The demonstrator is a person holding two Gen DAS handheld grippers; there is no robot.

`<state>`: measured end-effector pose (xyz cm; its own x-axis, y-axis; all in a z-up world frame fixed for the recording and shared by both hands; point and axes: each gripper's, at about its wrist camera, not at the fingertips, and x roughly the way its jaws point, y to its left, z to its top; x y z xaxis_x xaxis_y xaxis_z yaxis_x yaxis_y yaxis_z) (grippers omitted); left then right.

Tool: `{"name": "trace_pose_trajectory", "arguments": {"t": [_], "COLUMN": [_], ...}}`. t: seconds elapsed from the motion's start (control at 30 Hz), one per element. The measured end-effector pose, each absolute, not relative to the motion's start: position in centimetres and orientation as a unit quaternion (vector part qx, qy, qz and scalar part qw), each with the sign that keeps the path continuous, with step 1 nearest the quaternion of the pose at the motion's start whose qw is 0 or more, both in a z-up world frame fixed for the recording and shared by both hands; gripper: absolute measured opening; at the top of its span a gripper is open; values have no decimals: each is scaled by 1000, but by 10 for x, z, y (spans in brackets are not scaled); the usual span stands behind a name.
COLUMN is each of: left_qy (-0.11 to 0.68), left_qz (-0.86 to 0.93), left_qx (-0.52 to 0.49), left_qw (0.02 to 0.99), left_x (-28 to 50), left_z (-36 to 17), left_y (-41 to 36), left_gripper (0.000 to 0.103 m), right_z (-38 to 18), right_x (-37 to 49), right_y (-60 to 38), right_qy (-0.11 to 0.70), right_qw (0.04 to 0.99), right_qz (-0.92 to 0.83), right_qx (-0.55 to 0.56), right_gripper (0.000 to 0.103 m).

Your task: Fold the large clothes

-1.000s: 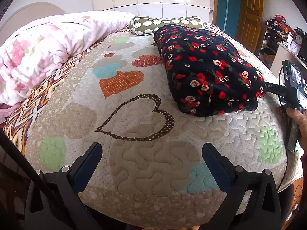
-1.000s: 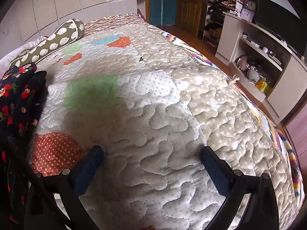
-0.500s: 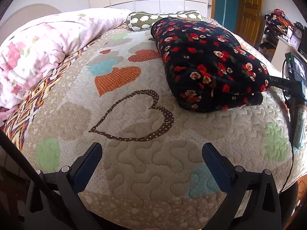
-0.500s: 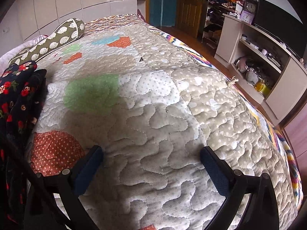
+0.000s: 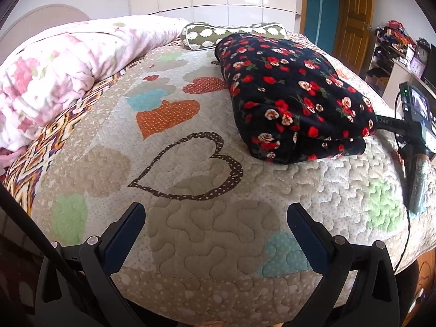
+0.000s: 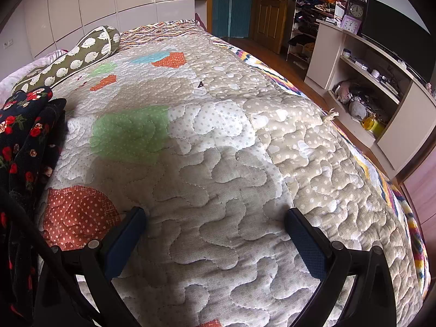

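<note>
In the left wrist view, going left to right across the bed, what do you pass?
Pink floral padded comforter → orange dotted heart patch on the quilt → folded black garment with red flowers → the other handheld gripper's black body with its small screen at the right edge.

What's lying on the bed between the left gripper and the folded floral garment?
Only bare quilt with a brown dotted heart outline sewn on; nothing loose lies between the left gripper and the floral garment, per the left wrist view.
</note>
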<state>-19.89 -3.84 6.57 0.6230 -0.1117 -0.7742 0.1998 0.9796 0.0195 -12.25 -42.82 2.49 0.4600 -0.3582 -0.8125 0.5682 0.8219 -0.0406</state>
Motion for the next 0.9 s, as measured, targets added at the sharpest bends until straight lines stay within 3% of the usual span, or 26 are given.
{"name": "trace_pose_trajectory", "arguments": {"t": [0.27,0.9], "left_qy": [378,392], "left_qz": [-47,-44], "left_qx": [89,106], "left_qw": [920,913], "left_x": [-213,-209], "left_z": [88,76], "left_y": [-33,-26], "left_gripper": [103,103], "right_z": [25,25], "right_x": [-122,-120], "right_y": [-428,-430], "right_qy": [442,453], "right_qw": [846,839], "right_qz": [-274,-276], "right_qx": [119,124], "right_gripper": [103,103]}}
